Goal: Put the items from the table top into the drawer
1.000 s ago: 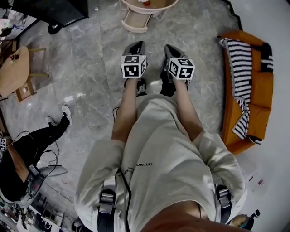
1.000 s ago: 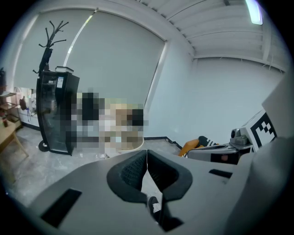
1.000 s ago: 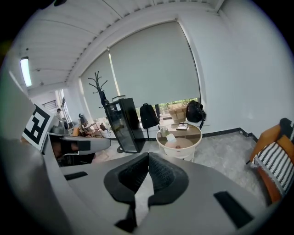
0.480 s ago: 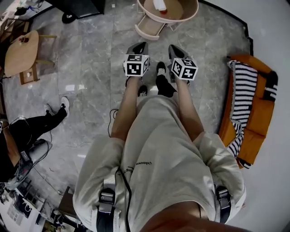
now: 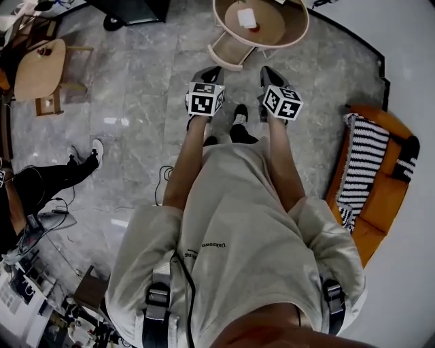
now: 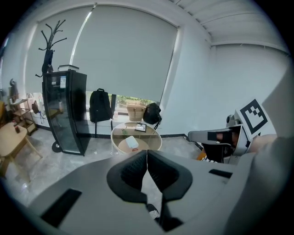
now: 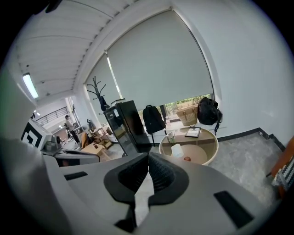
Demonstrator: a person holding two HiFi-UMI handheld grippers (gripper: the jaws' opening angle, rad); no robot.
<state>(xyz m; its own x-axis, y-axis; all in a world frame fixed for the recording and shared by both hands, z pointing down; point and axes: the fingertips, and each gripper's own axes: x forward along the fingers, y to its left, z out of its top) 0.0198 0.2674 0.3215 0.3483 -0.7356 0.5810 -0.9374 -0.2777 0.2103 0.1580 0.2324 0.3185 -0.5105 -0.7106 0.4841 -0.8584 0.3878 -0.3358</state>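
Walking view: grey marble floor (image 5: 136,102), white walls, big roller blind (image 6: 124,55) at the far side. The black cabinet (image 6: 64,110) stands ahead-left of the left fingers, with a coat stand (image 6: 48,41) behind it and a backpack (image 6: 99,105) just beside it. The orange sofa (image 5: 387,197) with its striped blanket (image 5: 360,170) sits well off to the right of the right fingers. A wooden table (image 5: 41,68) is far to the left.

Left gripper (image 5: 207,73) and right gripper (image 5: 268,71) are side by side, both with jaws pressed together and nothing between them.

Versus a second ago, the round table (image 5: 299,30) has come further into the head view and sits closer ahead of both sets of fingers; the sofa has slid down-right in frame. Both pairs of jaws are unchanged.

Task items are on the round table top, ahead of the fingers and apart from them: a white boxy item (image 5: 247,18) and a small red item (image 7: 187,159) just beside it. The pale drawer (image 5: 228,54) stands pulled out below the table rim, on the side nearest the left fingers.
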